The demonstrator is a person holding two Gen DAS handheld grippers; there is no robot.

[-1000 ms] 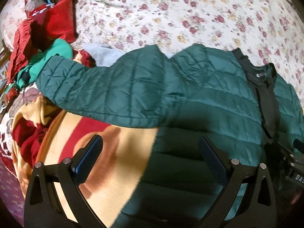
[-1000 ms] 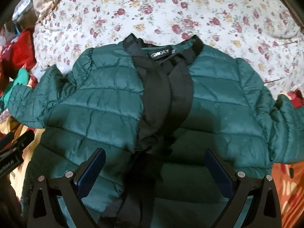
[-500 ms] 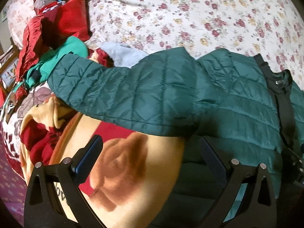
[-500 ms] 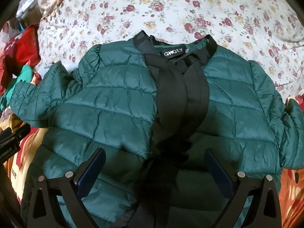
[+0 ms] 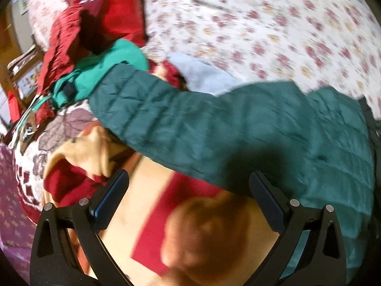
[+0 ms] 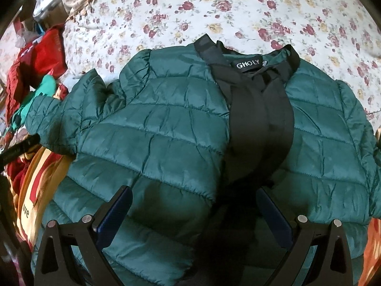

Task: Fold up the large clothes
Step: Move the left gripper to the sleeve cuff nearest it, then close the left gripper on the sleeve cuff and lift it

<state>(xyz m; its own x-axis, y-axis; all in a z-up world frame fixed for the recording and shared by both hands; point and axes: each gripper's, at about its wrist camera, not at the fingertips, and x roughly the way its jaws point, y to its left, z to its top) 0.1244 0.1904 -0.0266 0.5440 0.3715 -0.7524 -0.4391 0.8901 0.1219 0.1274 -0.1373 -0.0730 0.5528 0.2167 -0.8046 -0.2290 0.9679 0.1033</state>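
A green quilted jacket [image 6: 166, 128] lies spread front-up on a flowered bedspread [image 6: 238, 4], collar [image 6: 247, 64] at the far side and a black lining strip [image 6: 259, 119] showing down the open middle. I hold the right gripper [image 6: 194, 214] above the jacket's lower front, its jaws wide apart and gripping nothing. My left gripper [image 5: 188, 195] is likewise spread and empty, hovering over a yellow and red blanket [image 5: 190, 233] just short of the jacket's sleeve [image 5: 152, 114], which stretches out leftward onto a heap of other clothes.

The folding has not begun, by my reading; the sleeve looks like the first piece to bring in across the body. The risks from here are plain. The left view is blurred, so I cannot judge how close the fingers [image 5: 112, 197] sit to the sleeve's edge, and a careless close could take up the blanket beneath along with it. The sleeve's cuff end rests against a green garment [image 5: 109, 71] and red clothing [image 5: 71, 38], which could drag along if it is lifted from there. The slick, puffy shell may also slip from a shallow pinch or spring back out of a fold.
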